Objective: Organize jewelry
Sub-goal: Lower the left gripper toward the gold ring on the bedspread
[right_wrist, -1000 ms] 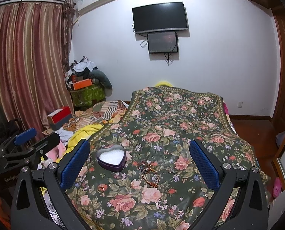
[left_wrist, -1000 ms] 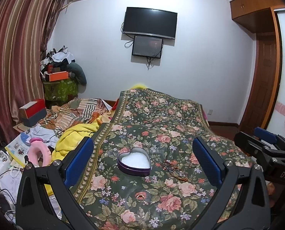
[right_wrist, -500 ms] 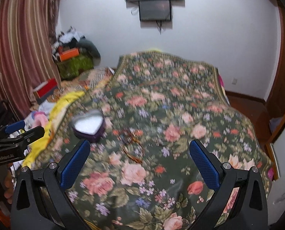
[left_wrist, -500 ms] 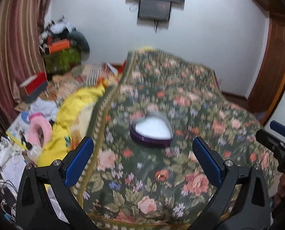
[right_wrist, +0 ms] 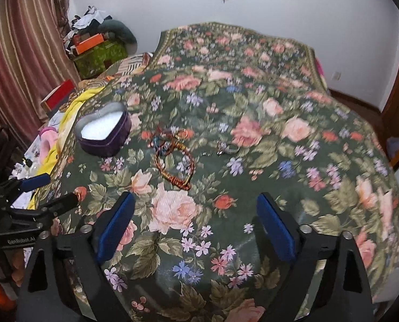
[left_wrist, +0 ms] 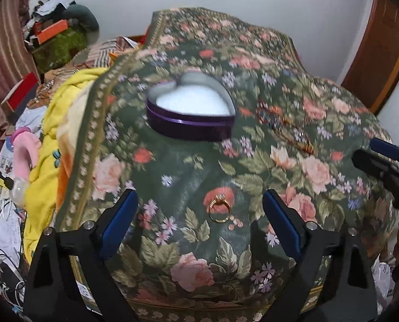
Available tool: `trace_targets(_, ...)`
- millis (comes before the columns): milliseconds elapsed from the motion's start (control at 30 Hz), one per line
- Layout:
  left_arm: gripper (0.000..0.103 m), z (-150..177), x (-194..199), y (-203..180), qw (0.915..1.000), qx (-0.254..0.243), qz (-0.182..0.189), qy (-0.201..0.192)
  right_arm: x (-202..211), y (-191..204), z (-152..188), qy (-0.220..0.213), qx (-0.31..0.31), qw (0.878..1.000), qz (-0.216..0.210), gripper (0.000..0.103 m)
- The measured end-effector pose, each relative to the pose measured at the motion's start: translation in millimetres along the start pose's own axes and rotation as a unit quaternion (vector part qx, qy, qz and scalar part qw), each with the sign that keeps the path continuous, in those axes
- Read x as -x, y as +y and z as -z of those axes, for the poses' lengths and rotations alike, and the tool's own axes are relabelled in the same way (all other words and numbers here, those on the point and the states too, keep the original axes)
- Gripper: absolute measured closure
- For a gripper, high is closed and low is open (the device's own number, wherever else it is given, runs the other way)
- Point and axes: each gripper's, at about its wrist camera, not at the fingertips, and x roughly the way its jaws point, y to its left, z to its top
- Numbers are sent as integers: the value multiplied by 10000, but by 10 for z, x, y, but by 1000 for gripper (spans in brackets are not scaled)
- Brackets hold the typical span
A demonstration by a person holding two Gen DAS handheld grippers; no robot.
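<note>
A purple heart-shaped box with a white lining sits open on the floral bedspread; it also shows in the right wrist view. A gold ring lies just beyond my open, empty left gripper. A tangle of colourful bracelets and small silver pieces lie ahead of my open, empty right gripper. The bracelets also show in the left wrist view. The left gripper also shows at the left edge of the right wrist view.
A yellow blanket, a pink toy and clutter lie left of the bed. A red box and piled boxes stand by the curtain. A wooden door is at the right.
Both grippers have moved down and forward toward the bedspread. The ring now lies between the left fingers' line and the bracelets are closer to the right gripper. Both stay open.
</note>
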Motion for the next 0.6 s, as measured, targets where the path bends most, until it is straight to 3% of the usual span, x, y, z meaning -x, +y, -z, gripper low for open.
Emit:
trace_targets(367, 32, 49, -148, -42, 9996, -214, 65, 172, -357, -13, -68, 428, -205, 9974, -536, 51)
trace_targets(600, 39, 60, -164, -28, 9993, -319, 83, 154, -551, -2, -77, 603, -273, 9958, -629, 57)
